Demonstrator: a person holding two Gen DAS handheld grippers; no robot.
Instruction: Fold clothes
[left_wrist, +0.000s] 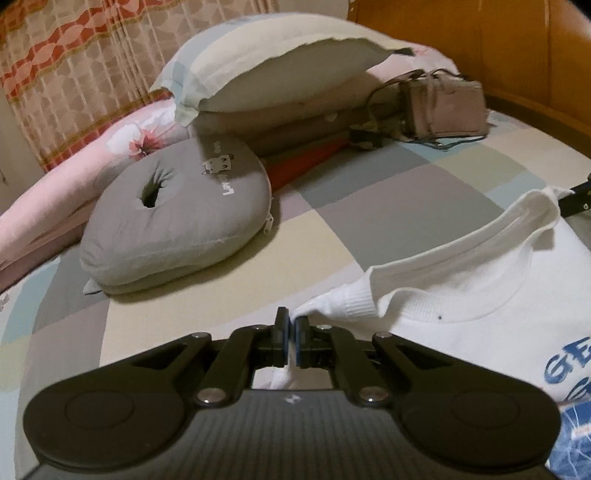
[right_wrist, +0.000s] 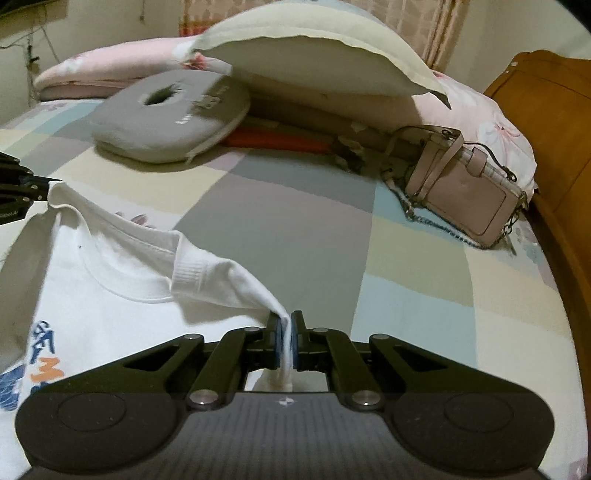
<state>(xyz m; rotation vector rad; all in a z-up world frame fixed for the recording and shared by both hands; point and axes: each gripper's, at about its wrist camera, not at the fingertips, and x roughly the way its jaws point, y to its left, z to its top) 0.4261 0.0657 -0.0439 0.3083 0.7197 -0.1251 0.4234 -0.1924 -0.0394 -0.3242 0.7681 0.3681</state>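
A white sweatshirt with blue print lies on the checked bedsheet, collar facing the pillows. My left gripper is shut on the cloth at one shoulder, low over the sheet. In the right wrist view the same sweatshirt fills the lower left, and my right gripper is shut on the cloth at its other shoulder. The cloth is pulled taut between the two grips. Each gripper shows at the edge of the other's view: the right one, the left one.
A grey ring cushion lies ahead on the left. A large pillow and a pink quilt are stacked at the bed's head. A pink handbag with a chain lies at the right, beside the wooden bed frame.
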